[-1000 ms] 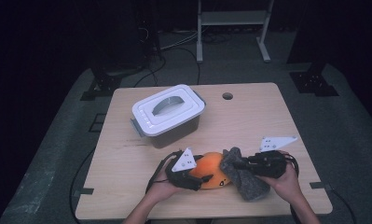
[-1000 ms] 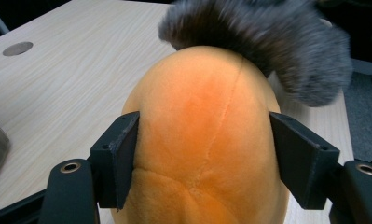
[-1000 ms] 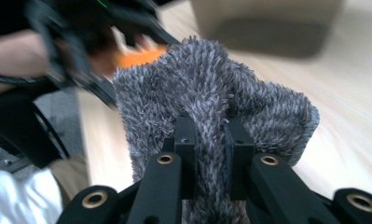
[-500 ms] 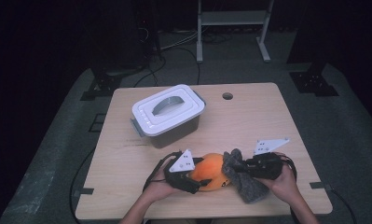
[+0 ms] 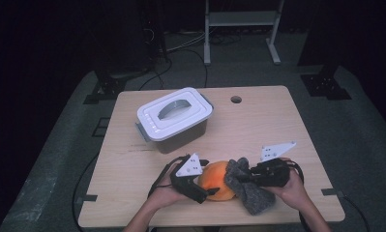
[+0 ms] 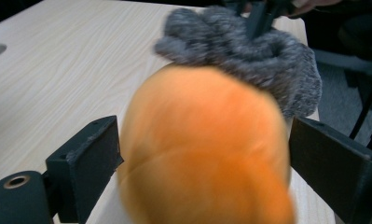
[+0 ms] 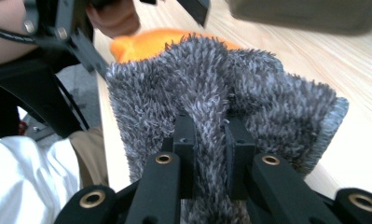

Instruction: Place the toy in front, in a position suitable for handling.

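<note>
Right gripper (image 7: 206, 140), clamped on the grey fuzzy cloth (image 7: 230, 88), holds it against the orange ball's (image 5: 218, 180) right side, while the left gripper (image 6: 202, 154), whose jaws have just been opening, stands wide around the ball at the table's (image 5: 258, 125) near edge.

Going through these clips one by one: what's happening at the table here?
A person works two hand-held grippers at a wooden table. The right gripper is shut on a grey fuzzy cloth pressed against an orange ball. The left gripper straddles the ball, its fingers having just been opening. A lidded white box stands behind.
</note>
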Motion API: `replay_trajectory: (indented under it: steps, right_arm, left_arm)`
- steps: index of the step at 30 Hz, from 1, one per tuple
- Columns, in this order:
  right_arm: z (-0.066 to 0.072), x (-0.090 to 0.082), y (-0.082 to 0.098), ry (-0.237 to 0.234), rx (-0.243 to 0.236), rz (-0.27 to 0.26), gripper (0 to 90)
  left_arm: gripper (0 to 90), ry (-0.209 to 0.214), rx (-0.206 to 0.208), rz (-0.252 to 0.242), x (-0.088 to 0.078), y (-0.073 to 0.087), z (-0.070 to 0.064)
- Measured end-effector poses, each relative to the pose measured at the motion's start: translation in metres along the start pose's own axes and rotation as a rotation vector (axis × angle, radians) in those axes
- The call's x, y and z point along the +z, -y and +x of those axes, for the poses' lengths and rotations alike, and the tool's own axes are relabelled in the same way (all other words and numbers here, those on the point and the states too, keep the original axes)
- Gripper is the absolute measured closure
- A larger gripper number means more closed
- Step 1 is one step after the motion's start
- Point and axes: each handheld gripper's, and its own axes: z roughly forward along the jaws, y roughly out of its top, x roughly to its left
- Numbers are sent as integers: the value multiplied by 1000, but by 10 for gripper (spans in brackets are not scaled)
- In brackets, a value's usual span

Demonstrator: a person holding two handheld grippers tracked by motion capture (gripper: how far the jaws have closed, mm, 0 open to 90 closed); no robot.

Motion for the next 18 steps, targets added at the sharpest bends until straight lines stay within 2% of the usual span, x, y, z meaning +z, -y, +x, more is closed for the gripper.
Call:
replay_trajectory:
  steps: [2, 4, 6, 7, 9, 11, 13, 15, 18]
  right_arm:
    - [-3, -4, 3, 13, 18, 6, 777]
    - [-4, -9, 3, 21, 20, 11, 779]
    - [0, -14, -2, 34, 8, 1, 783]
    - [4, -16, -6, 39, -7, -8, 783]
    - [13, -16, -14, 17, -39, -44, 783]
    - [26, -12, -25, 12, -88, -47, 783]
    - [39, -4, -34, 8, -131, -27, 783]
    - [46, 4, -37, 32, -169, 21, 783]
    - [35, 2, -30, 13, -131, 15, 783]
  left_arm:
    - [180, 34, 0, 12, 2, 2, 0]
    - [268, 23, 42, 18, 3, 2, -5]
    - [317, 20, 57, 24, 3, 1, -7]
    - [329, 19, 60, 17, 4, 0, -8]
    - [335, 21, 68, 6, 7, -3, -11]
    - [329, 22, 88, -8, 10, -6, -16]
    - [319, 17, 123, 1, 12, -8, -21]
    - [320, 13, 143, 19, 12, -7, -22]
    - [330, 19, 116, 11, 10, -3, -18]
